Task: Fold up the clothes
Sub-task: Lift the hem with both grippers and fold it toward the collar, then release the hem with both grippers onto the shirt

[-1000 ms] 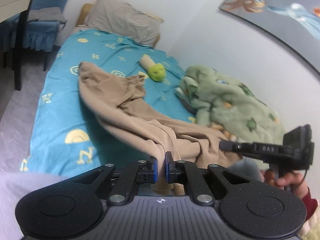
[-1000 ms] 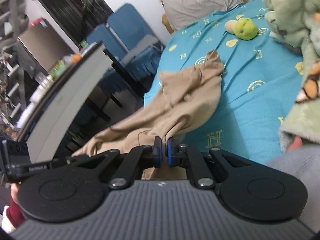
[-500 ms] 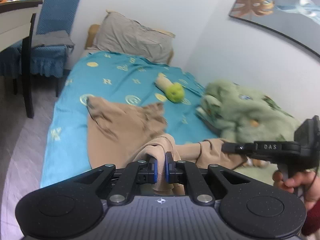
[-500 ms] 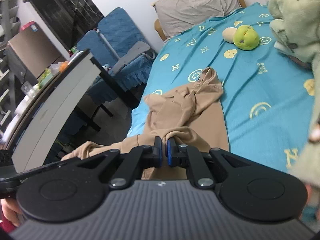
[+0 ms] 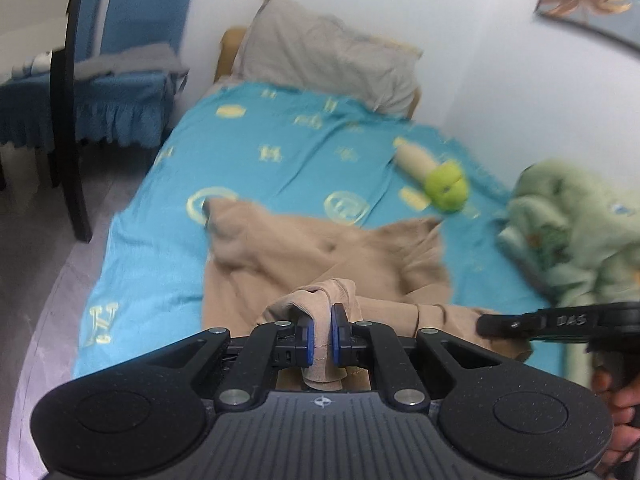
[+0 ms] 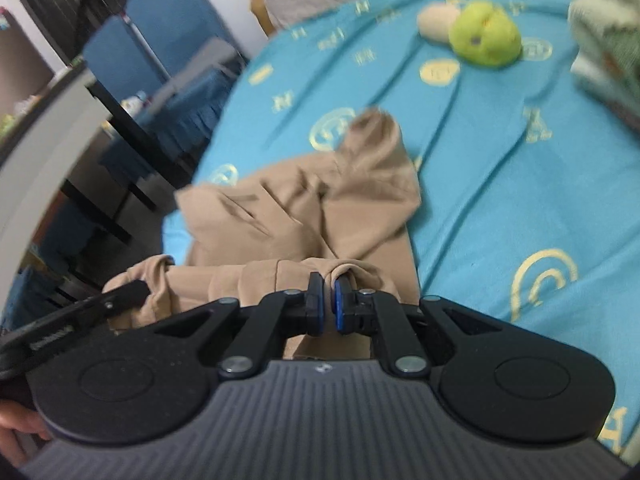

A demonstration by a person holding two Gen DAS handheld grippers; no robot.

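Observation:
A tan garment (image 5: 320,252) lies crumpled on the turquoise bedsheet (image 5: 256,160), its far part spread toward the pillow. My left gripper (image 5: 320,334) is shut on a bunched edge of the cloth, which pokes up between the blue pads. In the right wrist view my right gripper (image 6: 327,306) is shut on another bunch of the same tan garment (image 6: 320,200). The stretch of cloth between the two grips sags in folds. Each gripper shows at the edge of the other's view: the right gripper (image 5: 560,322) and the left gripper (image 6: 80,316).
A green and beige plush toy (image 5: 440,180) lies further up the bed. A green blanket (image 5: 572,232) is heaped at the right, and a grey pillow (image 5: 324,64) leans on the headboard. Blue chairs (image 5: 120,100) and a dark table leg (image 5: 72,120) stand left of the bed.
Both grippers have sunk and moved forward toward the head of the bed with the cloth in them. The garment, stretched out before, has gathered into a shorter crumpled heap.

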